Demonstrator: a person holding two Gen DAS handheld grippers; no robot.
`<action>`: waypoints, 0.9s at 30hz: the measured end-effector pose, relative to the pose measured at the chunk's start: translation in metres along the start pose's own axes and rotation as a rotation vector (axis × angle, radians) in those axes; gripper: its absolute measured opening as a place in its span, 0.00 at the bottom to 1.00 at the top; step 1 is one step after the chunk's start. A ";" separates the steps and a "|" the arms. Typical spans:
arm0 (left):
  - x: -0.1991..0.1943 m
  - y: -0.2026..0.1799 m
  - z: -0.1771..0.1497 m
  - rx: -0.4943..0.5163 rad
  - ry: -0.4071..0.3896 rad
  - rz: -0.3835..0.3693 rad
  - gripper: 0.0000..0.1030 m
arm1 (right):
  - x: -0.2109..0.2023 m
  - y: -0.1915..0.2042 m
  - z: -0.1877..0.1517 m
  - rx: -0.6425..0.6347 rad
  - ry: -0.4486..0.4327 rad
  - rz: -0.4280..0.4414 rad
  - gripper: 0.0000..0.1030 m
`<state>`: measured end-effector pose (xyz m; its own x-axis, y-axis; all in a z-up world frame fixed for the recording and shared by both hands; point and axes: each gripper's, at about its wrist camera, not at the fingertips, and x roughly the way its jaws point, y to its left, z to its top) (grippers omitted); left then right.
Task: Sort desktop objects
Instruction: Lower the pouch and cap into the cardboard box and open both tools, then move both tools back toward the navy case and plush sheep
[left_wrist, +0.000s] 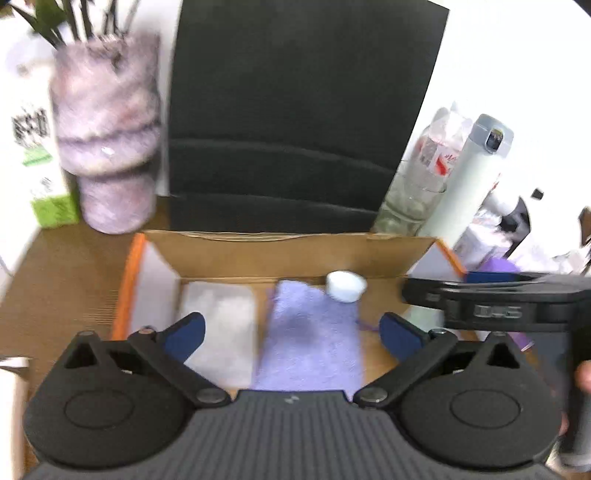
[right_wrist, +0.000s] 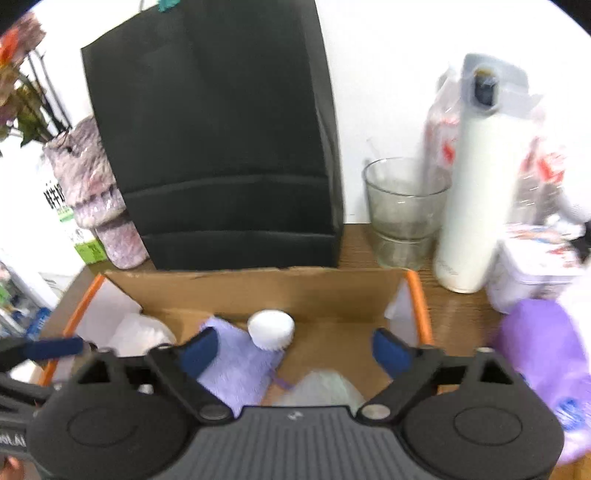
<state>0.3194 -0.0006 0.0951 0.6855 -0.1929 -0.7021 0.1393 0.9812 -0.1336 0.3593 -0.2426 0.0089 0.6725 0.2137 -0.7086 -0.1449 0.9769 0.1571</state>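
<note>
Against the wooden desk's back edge, the shallow cardboard box (right_wrist: 258, 291) collected a folded lilac cloth (left_wrist: 314, 332) and round white cap (right_wrist: 271, 328), presumably sorted, while the left gripper (left_wrist: 291, 332) and right gripper (right_wrist: 295, 350) hung wide apart, empty.

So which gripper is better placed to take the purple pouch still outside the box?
Probably the right gripper. It is open, and the purple pouch lies just beyond the box's right edge, on its side. The left gripper, also open, hangs over the purple cloth inside the box.

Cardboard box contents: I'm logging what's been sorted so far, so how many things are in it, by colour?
White: 2, cloth and cap
Purple: 1, cloth
Pale green: 1, blurred item
Total: 4
</note>
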 end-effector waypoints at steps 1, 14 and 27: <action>-0.003 0.002 -0.003 0.015 0.005 0.024 1.00 | -0.009 0.003 -0.005 -0.020 0.002 -0.011 0.90; -0.127 -0.009 -0.089 -0.043 -0.182 0.199 1.00 | -0.137 0.029 -0.101 -0.106 -0.171 -0.069 0.94; -0.209 -0.035 -0.315 0.088 -0.256 0.080 1.00 | -0.218 0.058 -0.307 -0.062 -0.260 0.078 0.99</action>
<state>-0.0536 0.0076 0.0264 0.8533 -0.1212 -0.5072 0.1315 0.9912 -0.0158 -0.0180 -0.2314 -0.0386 0.8200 0.2883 -0.4945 -0.2424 0.9575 0.1562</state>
